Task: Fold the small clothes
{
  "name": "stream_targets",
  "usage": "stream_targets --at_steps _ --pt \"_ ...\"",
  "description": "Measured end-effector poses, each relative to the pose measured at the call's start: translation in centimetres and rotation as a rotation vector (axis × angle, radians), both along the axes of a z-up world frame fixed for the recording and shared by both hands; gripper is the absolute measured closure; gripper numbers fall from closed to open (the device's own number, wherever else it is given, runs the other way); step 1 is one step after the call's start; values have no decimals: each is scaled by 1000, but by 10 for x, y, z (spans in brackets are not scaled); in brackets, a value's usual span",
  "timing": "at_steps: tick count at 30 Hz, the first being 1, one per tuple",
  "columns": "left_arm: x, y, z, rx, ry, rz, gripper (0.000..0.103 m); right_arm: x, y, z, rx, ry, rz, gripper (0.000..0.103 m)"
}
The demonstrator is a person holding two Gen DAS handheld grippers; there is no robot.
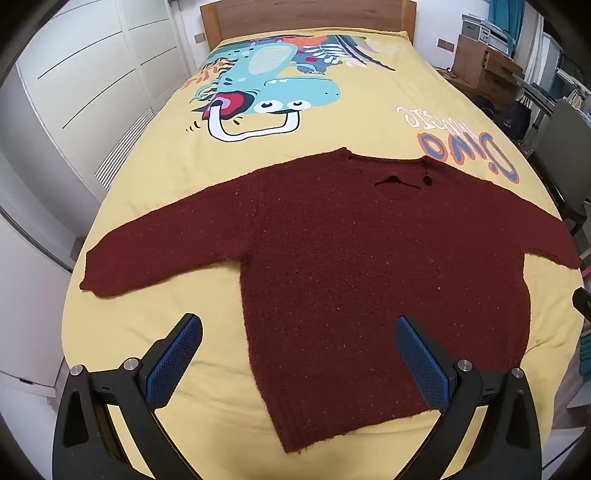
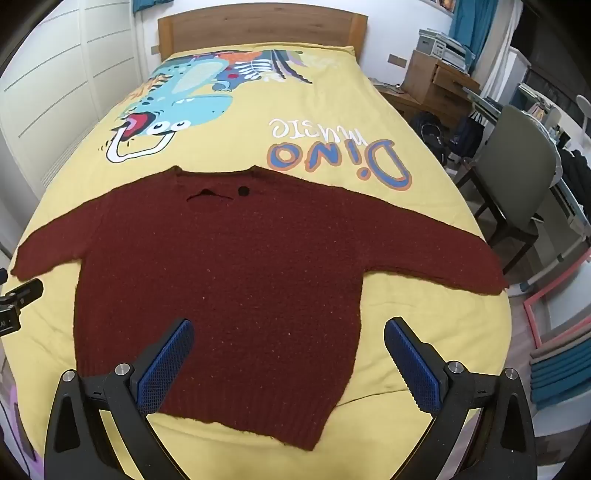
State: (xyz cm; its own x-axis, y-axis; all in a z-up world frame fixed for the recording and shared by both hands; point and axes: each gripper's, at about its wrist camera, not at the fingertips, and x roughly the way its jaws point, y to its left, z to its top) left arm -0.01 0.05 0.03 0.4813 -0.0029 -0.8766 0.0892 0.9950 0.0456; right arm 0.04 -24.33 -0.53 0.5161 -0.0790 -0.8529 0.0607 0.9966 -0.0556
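Left wrist: left gripper (image 1: 298, 360) jaws spread wide, holding nothing, above the near edge of the bed (image 1: 155, 206). Dark red sweater (image 1: 369, 266) lies flat on the yellow bedspread, sleeves out to both sides, neck toward the headboard (image 1: 306, 14), hem nearest the camera.

Right wrist: right gripper (image 2: 289, 363) also wide open and empty, above the sweater's (image 2: 229, 266) hem. Chair (image 2: 517, 162) stands beside the bed's right side.

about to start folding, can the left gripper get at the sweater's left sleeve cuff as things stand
Probably yes. The left gripper is open and empty, and the sweater lies flat on the bedspread with its left cuff spread out, nothing on top or in between.
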Motion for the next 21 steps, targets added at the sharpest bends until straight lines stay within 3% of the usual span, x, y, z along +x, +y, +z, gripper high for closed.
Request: stream_targets --at_steps 12,21 --pt "-2 13 3 15 0 -4 1 -3 -12 -5 8 2 6 1" --pt "-2 -4 -3 55 4 -20 1 3 4 0 -16 22 13 1"
